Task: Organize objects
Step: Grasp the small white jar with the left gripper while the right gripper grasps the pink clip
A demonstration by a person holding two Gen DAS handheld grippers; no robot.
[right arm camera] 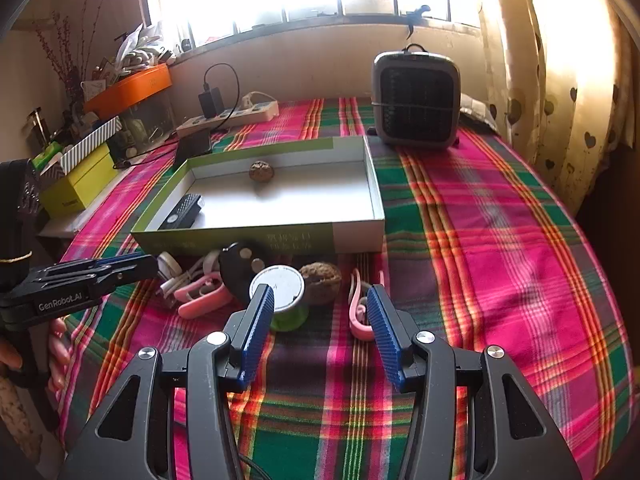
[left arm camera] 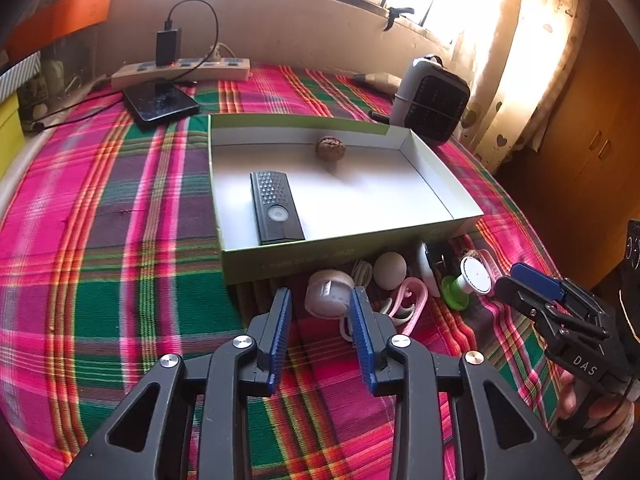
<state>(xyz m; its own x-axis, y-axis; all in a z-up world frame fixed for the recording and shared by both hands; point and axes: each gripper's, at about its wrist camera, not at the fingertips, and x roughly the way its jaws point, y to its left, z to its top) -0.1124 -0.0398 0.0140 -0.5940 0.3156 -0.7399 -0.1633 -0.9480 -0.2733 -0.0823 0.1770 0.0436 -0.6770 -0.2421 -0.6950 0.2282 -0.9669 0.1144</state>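
A shallow green-and-white box holds a black remote and a walnut. Small items lie in front of it: a pale round case, a beige ball, a pink clip and a white-topped green spool. My left gripper is open, its tips on either side of the near edge of the round case, not pressing it. My right gripper is open just short of the spool and a second walnut. Another pink clip lies by its right finger.
A small grey heater stands behind the box on the right. A power strip with a charger and a dark phone lie at the back left. A yellow box and clutter line the left. The plaid cloth drops off at the right.
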